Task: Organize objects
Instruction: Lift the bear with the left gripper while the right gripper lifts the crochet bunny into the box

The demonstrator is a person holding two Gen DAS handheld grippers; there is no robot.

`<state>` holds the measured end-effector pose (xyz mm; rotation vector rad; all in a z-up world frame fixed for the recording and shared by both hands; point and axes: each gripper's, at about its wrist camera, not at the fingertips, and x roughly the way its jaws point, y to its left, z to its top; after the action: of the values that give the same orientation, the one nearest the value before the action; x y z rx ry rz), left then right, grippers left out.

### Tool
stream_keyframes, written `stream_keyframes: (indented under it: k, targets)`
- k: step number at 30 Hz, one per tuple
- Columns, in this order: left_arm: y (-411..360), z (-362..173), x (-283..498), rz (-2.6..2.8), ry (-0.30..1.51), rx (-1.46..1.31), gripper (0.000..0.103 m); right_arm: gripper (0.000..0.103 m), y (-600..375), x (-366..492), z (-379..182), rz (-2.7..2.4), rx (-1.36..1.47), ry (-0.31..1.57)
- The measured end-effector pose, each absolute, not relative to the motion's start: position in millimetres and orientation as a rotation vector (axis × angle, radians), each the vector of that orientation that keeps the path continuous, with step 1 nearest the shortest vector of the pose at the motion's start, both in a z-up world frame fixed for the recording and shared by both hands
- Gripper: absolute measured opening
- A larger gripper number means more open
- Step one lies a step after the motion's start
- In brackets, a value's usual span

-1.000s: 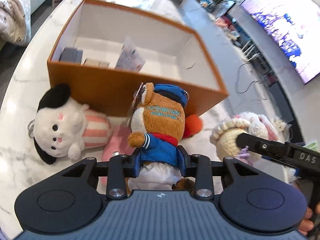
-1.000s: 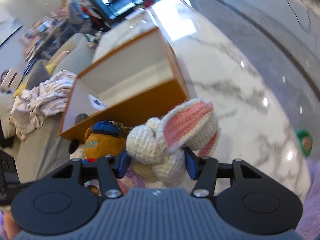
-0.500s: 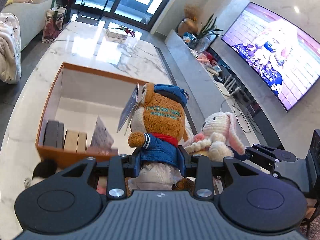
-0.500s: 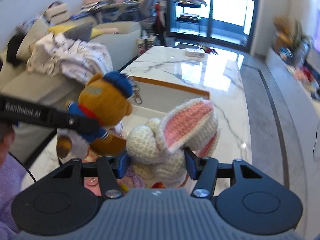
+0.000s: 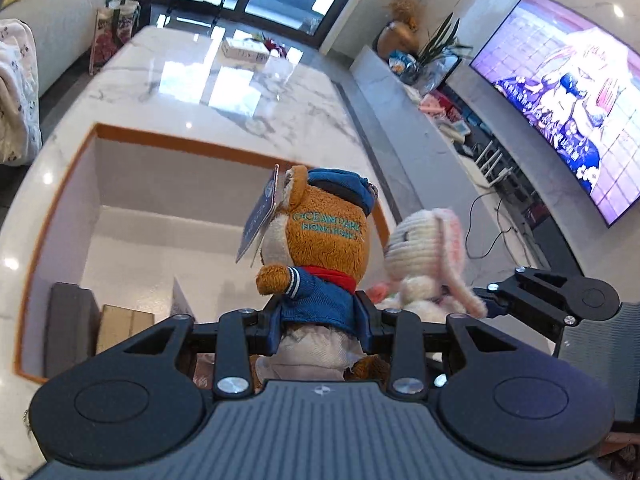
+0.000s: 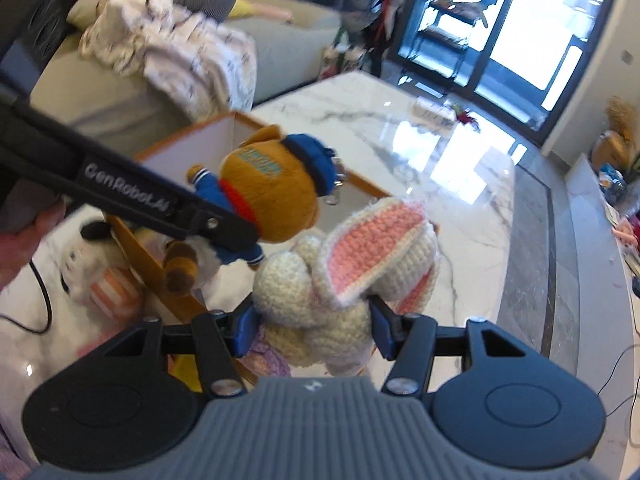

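My left gripper [image 5: 320, 326] is shut on a brown plush bear [image 5: 324, 240] in a blue cap and jacket, held above the open orange box [image 5: 64, 184]. The bear also shows in the right wrist view [image 6: 272, 196]. My right gripper [image 6: 312, 328] is shut on a cream crocheted bunny [image 6: 360, 264] with pink ears, held just right of the bear above the box's right edge. The bunny also shows in the left wrist view [image 5: 428, 256]. The box has a white inside and holds small dark and tan blocks [image 5: 116, 328] at its near wall.
The box stands on a white marble table [image 5: 248, 92]. A white plush with black hair and a striped pink body [image 6: 96, 272] lies on the table by the box's near wall. A sofa with a blanket [image 6: 180, 52] is at left, a television [image 5: 572, 92] at right.
Both grippers have risen with their toys and moved forward over the box. The bunny has come up beside the bear. The white plush has dropped out of the left wrist view.
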<state>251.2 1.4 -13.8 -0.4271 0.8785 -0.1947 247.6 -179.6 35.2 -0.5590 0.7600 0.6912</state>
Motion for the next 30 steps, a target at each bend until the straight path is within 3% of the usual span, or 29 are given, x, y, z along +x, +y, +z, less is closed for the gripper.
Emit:
stream_keyframes:
  k: [9,23,30]
  targets:
    - [-10.2,-51.0,258.6,-0.204,0.998,-0.383,0.040,0.058,-183.7,264.1,17.4,0.768,-0.568,0.807]
    - [-10.9,-47.9,255.9,-0.188,1.023,-0.306,0.041,0.061,-171.7,279.8,2.3,0.840,-0.508,0.907]
    - [-7.9,-48.9,259.7,-0.182,1.017,-0.336,0.048,0.064,-180.5,286.2,0.9,0.829,-0.430,0.947]
